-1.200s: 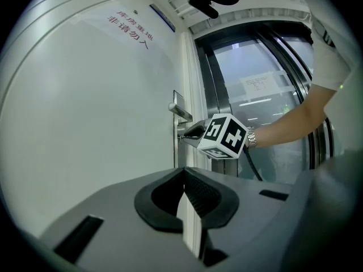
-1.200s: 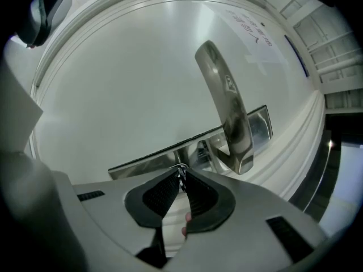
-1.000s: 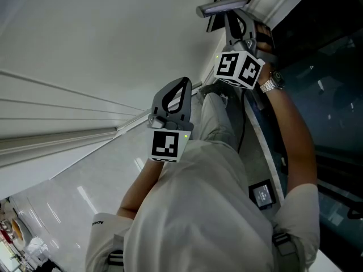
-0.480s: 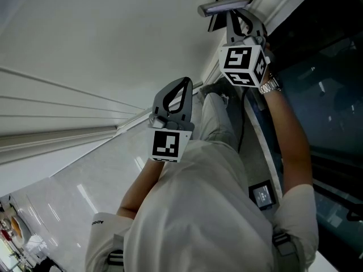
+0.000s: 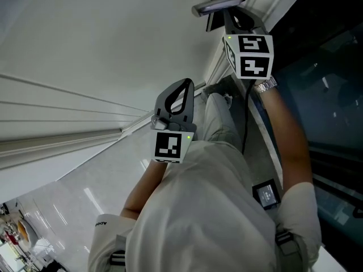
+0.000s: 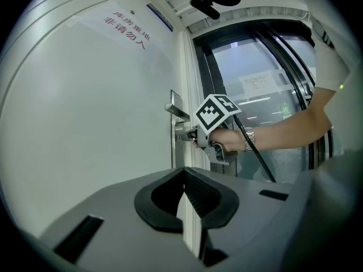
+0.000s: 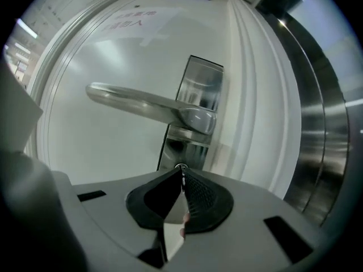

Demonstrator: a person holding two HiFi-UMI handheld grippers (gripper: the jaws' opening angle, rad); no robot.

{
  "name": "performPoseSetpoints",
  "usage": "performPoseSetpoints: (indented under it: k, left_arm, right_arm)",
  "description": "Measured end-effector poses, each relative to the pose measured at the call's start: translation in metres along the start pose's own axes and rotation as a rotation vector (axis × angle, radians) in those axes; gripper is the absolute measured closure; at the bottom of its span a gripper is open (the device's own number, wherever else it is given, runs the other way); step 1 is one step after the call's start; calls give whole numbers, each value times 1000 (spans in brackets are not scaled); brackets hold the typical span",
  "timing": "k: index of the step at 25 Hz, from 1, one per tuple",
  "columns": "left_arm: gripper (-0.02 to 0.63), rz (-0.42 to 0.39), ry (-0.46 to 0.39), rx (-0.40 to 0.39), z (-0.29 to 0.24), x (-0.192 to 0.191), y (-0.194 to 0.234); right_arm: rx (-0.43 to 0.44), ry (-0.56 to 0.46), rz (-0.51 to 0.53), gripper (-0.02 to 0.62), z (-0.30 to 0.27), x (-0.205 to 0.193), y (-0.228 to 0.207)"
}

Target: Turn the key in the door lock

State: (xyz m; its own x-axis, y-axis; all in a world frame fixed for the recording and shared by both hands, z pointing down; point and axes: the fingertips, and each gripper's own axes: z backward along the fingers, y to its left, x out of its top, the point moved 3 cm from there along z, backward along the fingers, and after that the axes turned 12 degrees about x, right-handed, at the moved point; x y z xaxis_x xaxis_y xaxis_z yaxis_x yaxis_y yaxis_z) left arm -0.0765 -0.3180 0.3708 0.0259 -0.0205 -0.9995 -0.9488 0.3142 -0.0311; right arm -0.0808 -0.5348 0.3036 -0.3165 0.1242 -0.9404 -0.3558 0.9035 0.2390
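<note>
Indoors, close up against a white door (image 5: 85,38), with dark glass (image 5: 329,67) at three o'clock of it and glossy pale floor (image 5: 68,197) at seven o'clock in the head view. Red characters (image 6: 127,30) high on the door panel. Near the door's edge, a steel lock plate (image 7: 195,95) with a long lever handle (image 7: 142,103) reaching out toward nine o'clock. Set in that plate at six o'clock of the handle's hub, the lock cylinder (image 7: 180,166). Aimed straight at the cylinder, tips right against it, the right hand-held gripper (image 7: 181,171), jaws having just been closing and now pressed together on the key (image 7: 183,177). Key visible only as a thin bright sliver between the ribbed pads, seated at the lock below the handle. On top of that gripper a marker cube (image 5: 252,55), behind it a wristwatch (image 5: 265,85) on the arm, and a black cable (image 6: 255,152) trailing away toward five o'clock. At eight o'clock of the right one in the head view, well apart from the lock, the left hand-held gripper (image 6: 182,174), held level. Jaws together at the tips, nothing between them, only the door's edge showing through the gap lower down
</note>
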Motion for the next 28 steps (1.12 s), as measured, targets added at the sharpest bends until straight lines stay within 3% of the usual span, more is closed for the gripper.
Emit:
performPoseSetpoints:
  k: [28]
  left_arm:
    - [598,9,3,10,1,-3,1]
  right_arm:
    - [290,-186,-1052,581,-1,-12,-20]
